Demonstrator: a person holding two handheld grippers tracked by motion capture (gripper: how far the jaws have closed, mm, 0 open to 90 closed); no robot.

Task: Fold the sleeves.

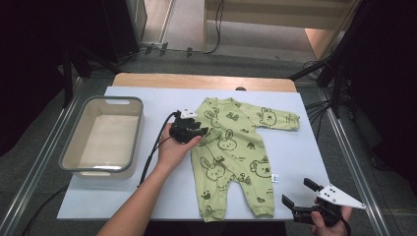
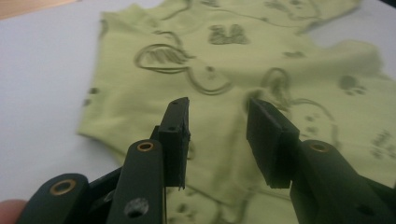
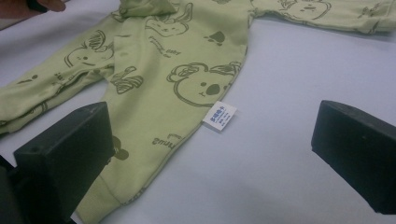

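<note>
So going left to right across the table: there's a grey bin (image 1: 102, 136) sitting on the white mat (image 1: 295, 162), nothing in it that I can see. Just right of it is the left gripper (image 1: 200, 132), hovering at the left edge of the romper (image 1: 236, 152), about where the left sleeve has been folded in over the chest. In the left gripper view its jaws are parted a moderate way with nothing between them, just green fabric lying underneath and beyond.

The romper lies flat in the middle of the mat, long axis running away from the person: neck at the far end, legs pointing back toward the near edge. The right sleeve (image 1: 280, 119) is stretched out flat to the right, well apart from either tool.

Far right, the right gripper (image 1: 298, 193) hangs off the near right corner of the mat, jaws wide apart and holding nothing. In the right gripper view it looks up along the right leg, with the little white tag (image 3: 219, 115) sticking out of the side seam between its jaws but farther off.

My guess is the unfolded sleeve is next. It's on the right gripper's side, so that one's better placed, though it has to travel up the table to get there.
</note>
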